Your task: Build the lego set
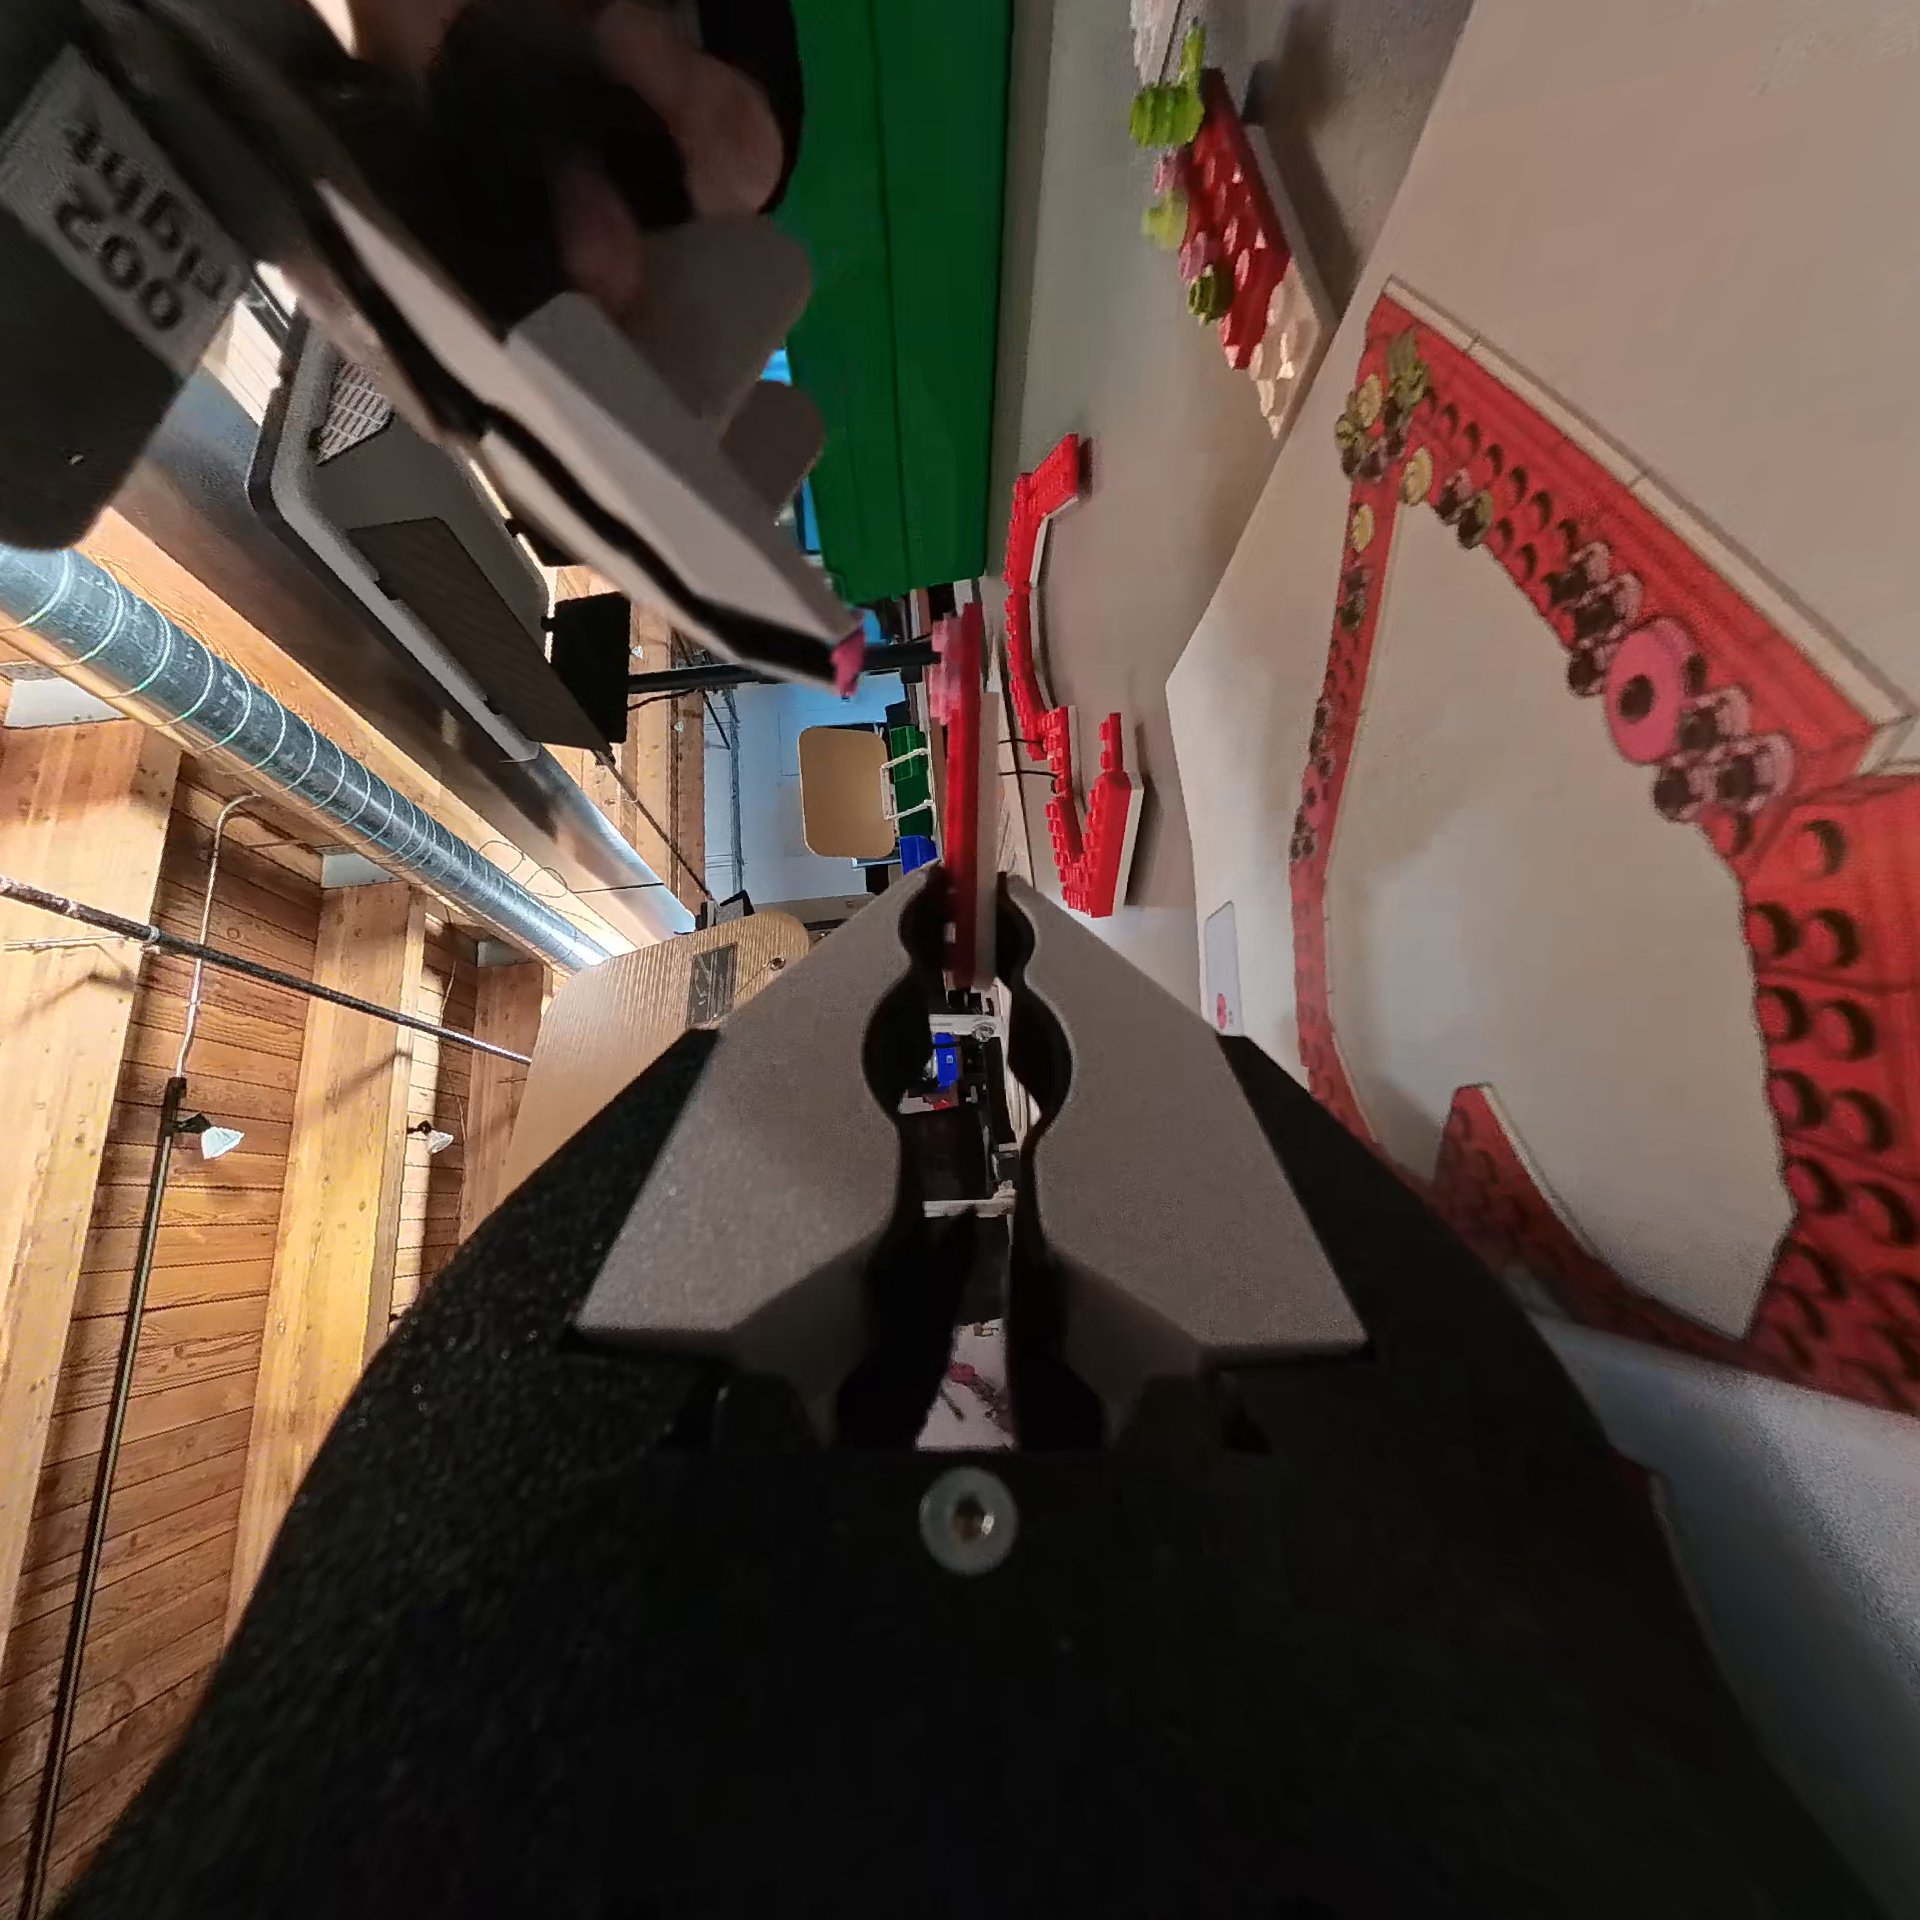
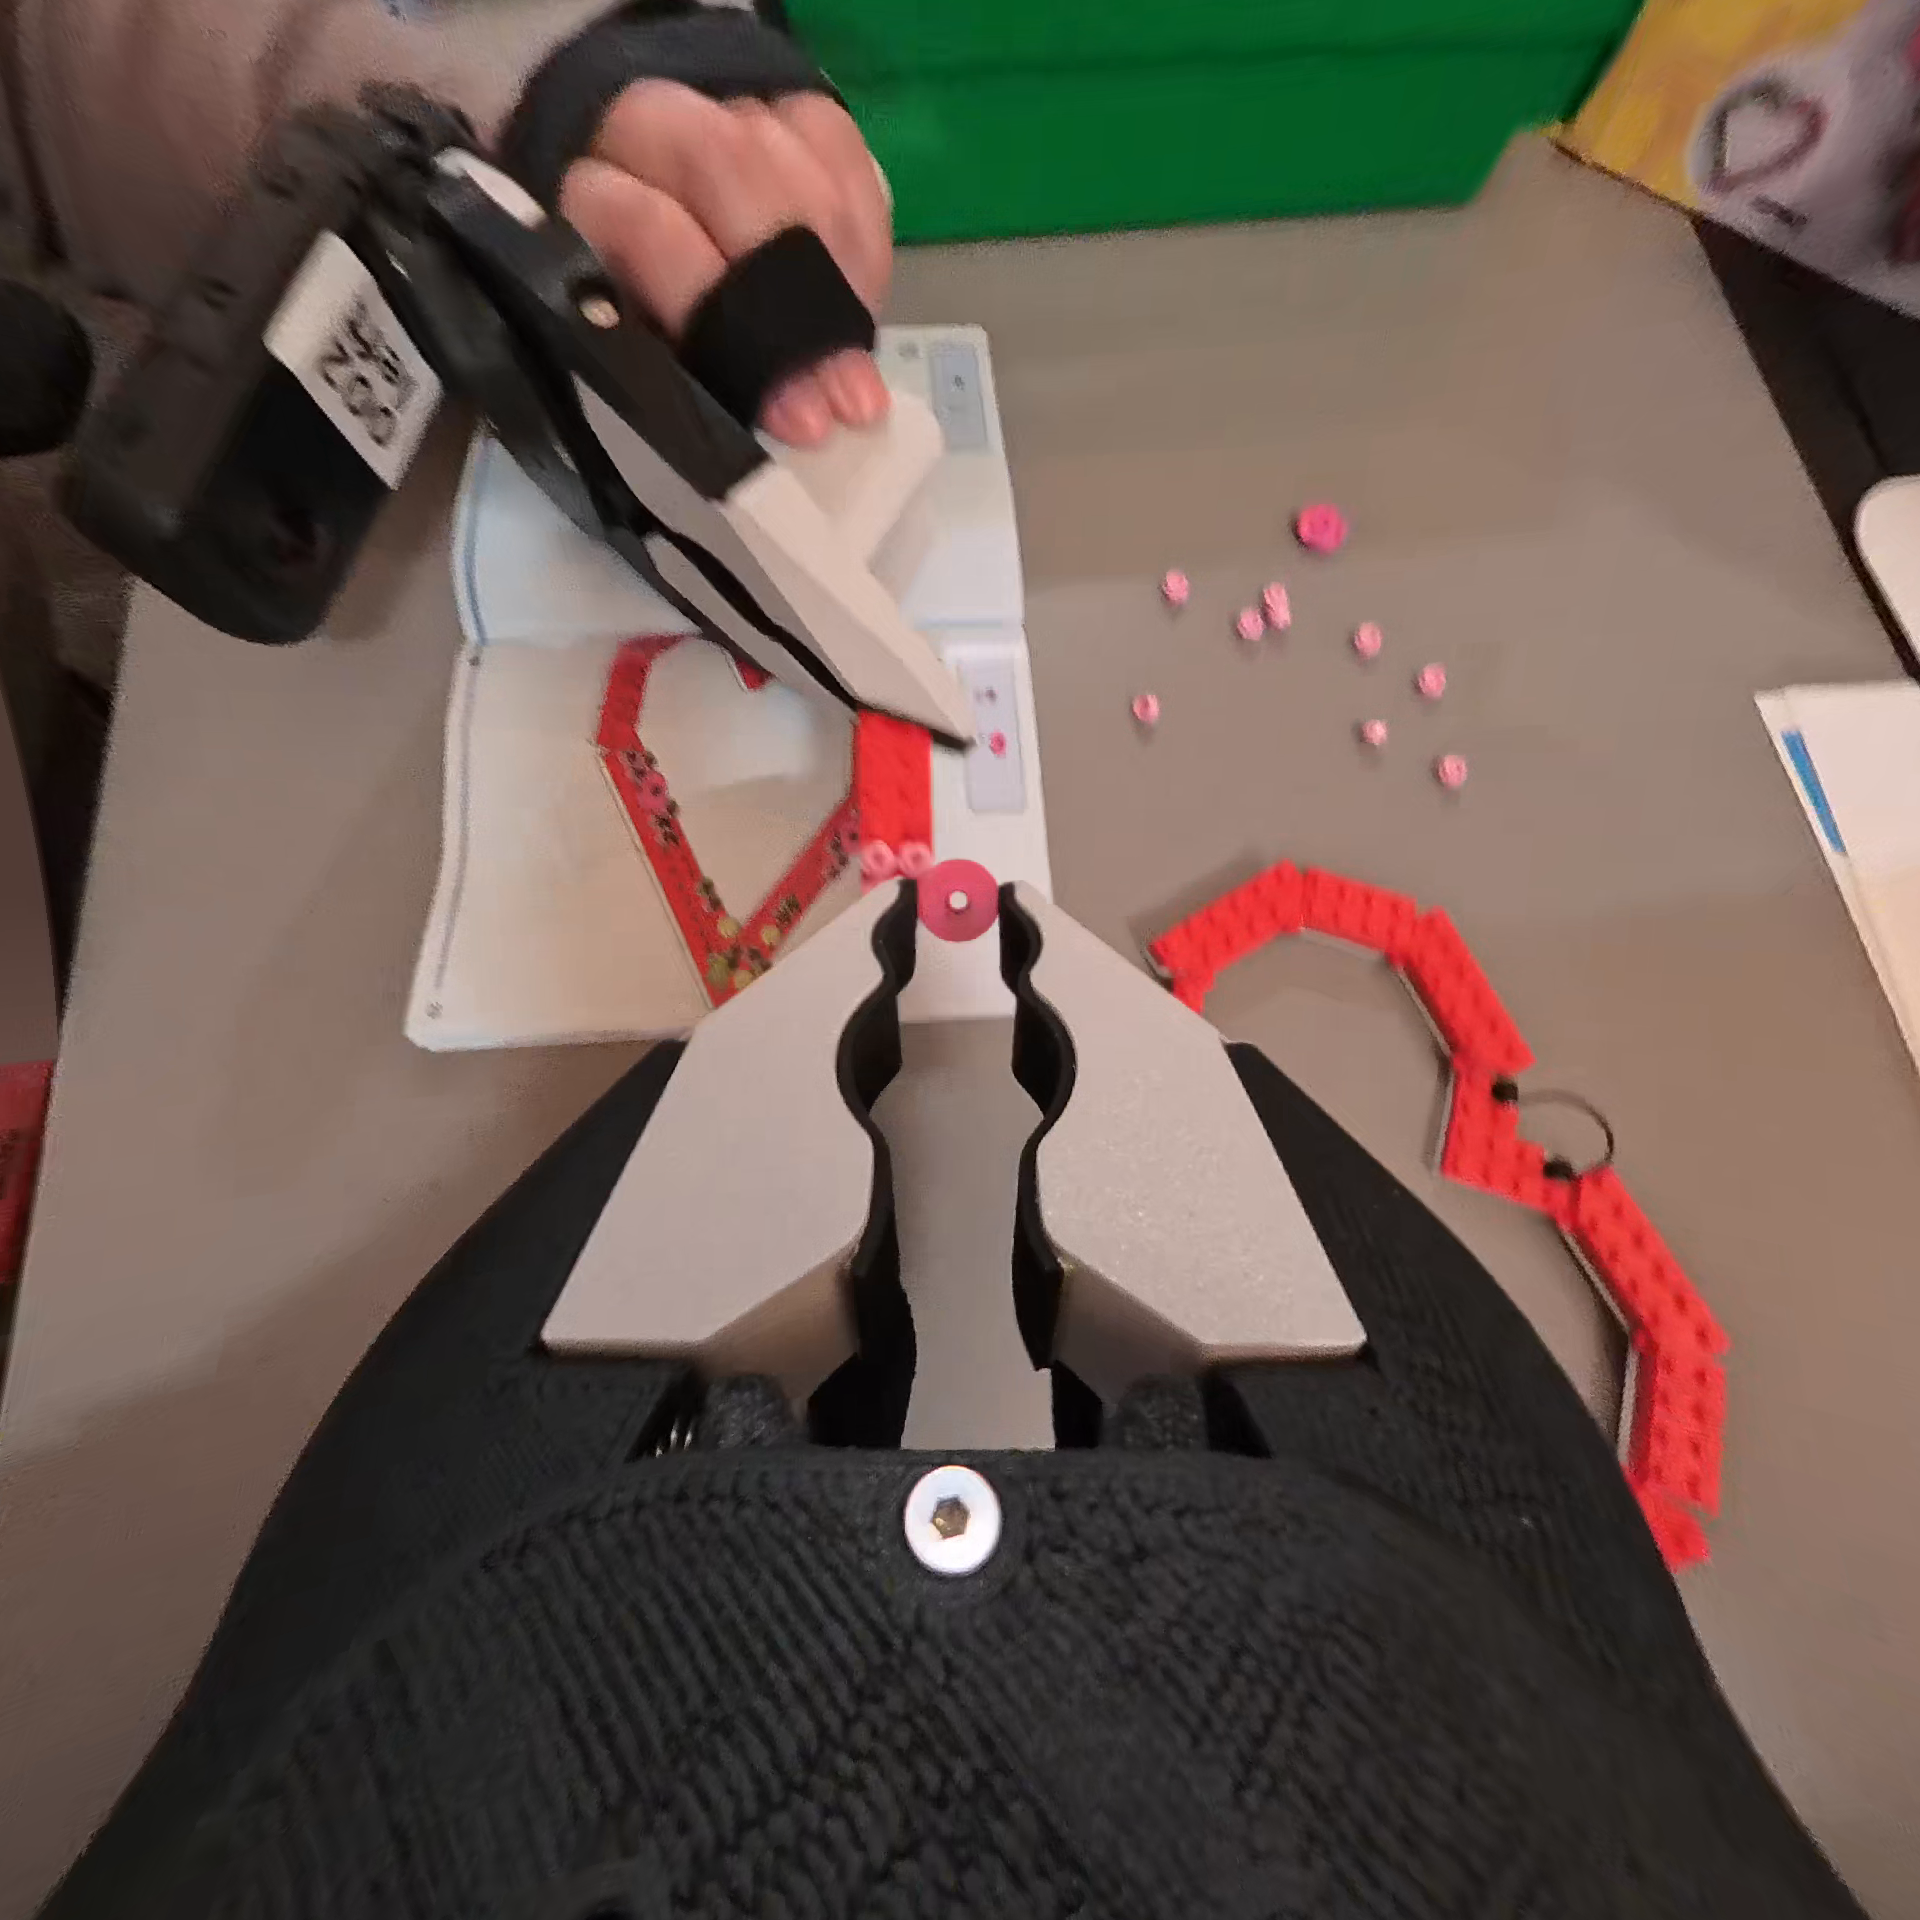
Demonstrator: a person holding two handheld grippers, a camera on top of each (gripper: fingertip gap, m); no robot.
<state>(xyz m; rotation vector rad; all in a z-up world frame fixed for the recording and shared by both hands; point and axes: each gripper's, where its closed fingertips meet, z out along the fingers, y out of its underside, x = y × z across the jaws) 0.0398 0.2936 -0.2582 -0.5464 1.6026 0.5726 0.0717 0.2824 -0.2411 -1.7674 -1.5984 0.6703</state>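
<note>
My left gripper is shut on a red plate, seen edge-on, with pink studs at its far end. In the right wrist view the left gripper holds this red plate over the open instruction booklet. My right gripper is shut on a dark pink round piece, just below the plate's studded end. In the left wrist view the right gripper comes in from the upper left, its pink piece close to the plate's far end.
A red half-heart chain of plates with a key ring lies right of the booklet. Several loose pink studs are scattered beyond it. A green bin stands at the back. Another red assembly with green flowers lies farther off. There is about 5 cm between the tips of the two grippers.
</note>
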